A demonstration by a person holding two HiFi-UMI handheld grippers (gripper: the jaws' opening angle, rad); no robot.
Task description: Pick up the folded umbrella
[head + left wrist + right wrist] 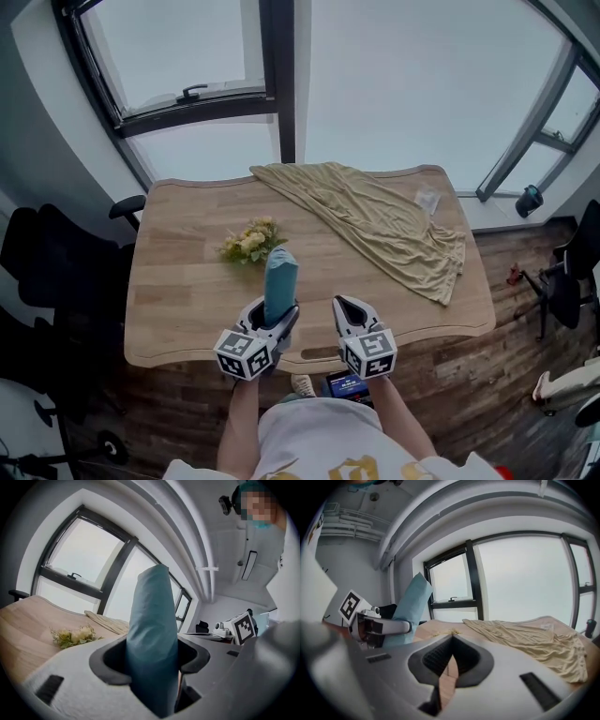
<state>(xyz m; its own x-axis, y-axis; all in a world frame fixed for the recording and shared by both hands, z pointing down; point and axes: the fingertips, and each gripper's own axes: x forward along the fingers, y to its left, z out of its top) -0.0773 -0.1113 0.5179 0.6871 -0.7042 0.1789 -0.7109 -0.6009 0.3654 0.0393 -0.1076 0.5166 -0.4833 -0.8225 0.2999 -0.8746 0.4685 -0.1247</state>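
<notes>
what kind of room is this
Most likely an office or workroom: a wooden desk stands below big windows, with black office chairs beside it on a wood floor.

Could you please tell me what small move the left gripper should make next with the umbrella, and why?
Probably lift straight up a little, grip unchanged. The left gripper has its jaws closed on the folded umbrella, which stands upright between them near the front edge of the table. Its lower end is hidden, so clearance is unsure. The right gripper is empty.
</notes>
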